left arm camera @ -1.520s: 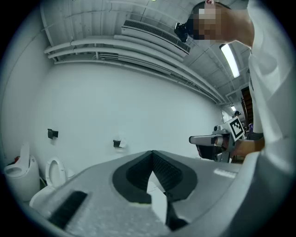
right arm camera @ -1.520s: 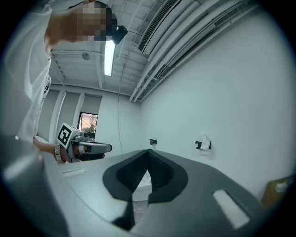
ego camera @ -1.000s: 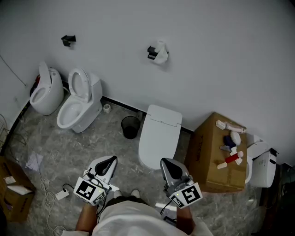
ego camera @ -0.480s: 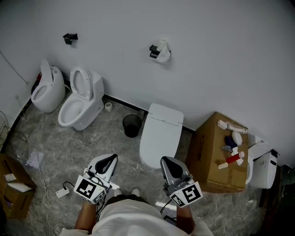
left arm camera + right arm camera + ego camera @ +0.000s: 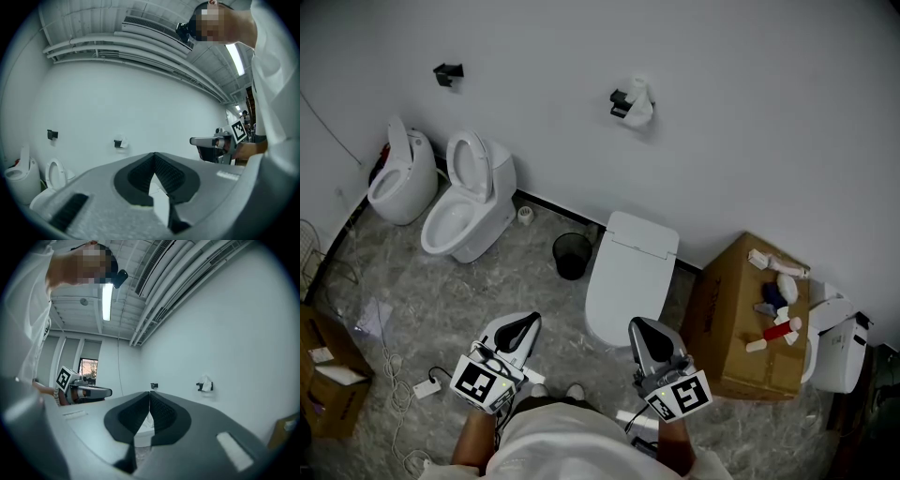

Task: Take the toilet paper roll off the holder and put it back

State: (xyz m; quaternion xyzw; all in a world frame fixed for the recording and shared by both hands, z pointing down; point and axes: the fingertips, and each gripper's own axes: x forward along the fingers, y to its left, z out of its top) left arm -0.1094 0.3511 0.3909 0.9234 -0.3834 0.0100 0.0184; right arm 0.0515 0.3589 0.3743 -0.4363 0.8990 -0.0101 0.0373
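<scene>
Two grippers (image 5: 528, 322) (image 5: 637, 325), two holders (image 5: 447, 71) (image 5: 622, 103), one roll (image 5: 639, 105), one bin (image 5: 571, 255)

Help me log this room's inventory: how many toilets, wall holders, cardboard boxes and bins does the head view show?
Toilets: 3
Wall holders: 2
Cardboard boxes: 2
Bins: 1
Total: 8
White fixture at far right: partly hidden, not counted.

Toilet paper roll (image 5: 639, 100) on wall holder (image 5: 621, 104) — above closed toilet (image 5: 628, 281); bin (image 5: 572, 256) to its left.
</scene>
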